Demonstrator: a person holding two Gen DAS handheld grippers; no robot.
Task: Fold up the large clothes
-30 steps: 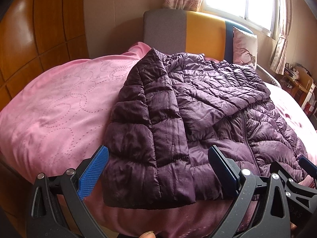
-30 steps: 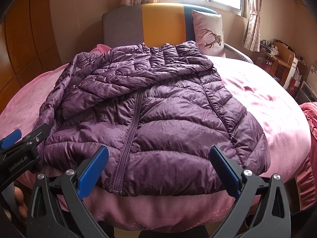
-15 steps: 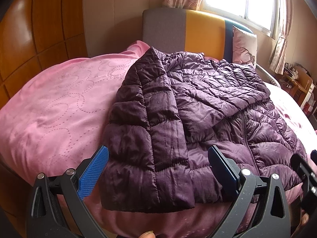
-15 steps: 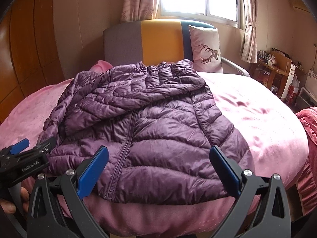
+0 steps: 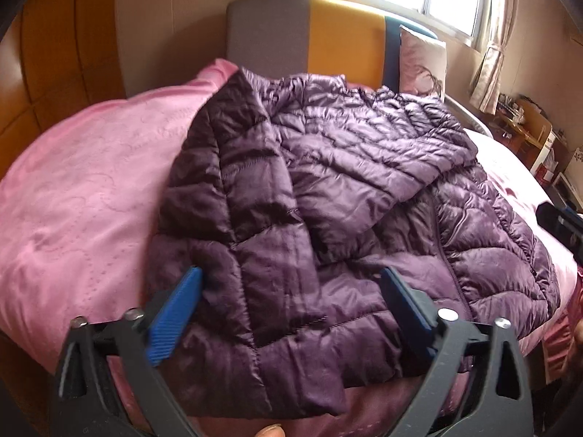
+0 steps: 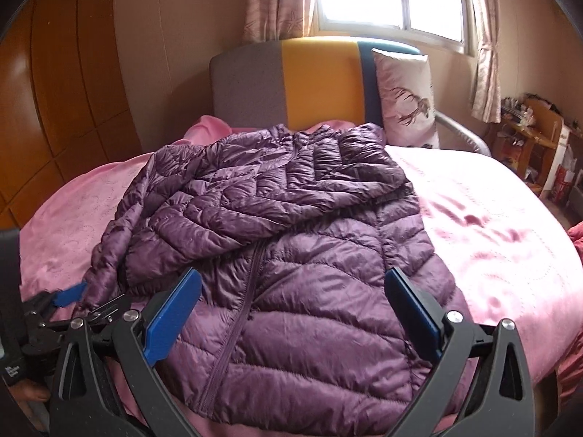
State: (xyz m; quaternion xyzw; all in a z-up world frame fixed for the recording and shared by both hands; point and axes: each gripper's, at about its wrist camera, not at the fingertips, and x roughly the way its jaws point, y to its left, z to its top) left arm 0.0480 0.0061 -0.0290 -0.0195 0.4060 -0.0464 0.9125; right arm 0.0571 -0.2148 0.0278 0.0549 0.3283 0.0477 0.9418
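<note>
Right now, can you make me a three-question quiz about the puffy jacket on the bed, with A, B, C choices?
1. Where does the purple jacket lie?
A. on the pink bedspread
B. on the floor
C. on a chair

2. What colour is the middle stripe of the headboard?
A. green
B. yellow
C. white

3. How do the jaws of the left hand-held gripper and the right hand-held gripper stand?
A. both shut on the jacket
B. one open, one shut
C. both open, holding nothing

Answers:
1 A, the jacket is spread flat over the pink cover.
2 B, yellow sits between a grey part and a dark blue part.
3 C, each pair of blue pads stands wide apart with the jacket only seen between them.
</note>
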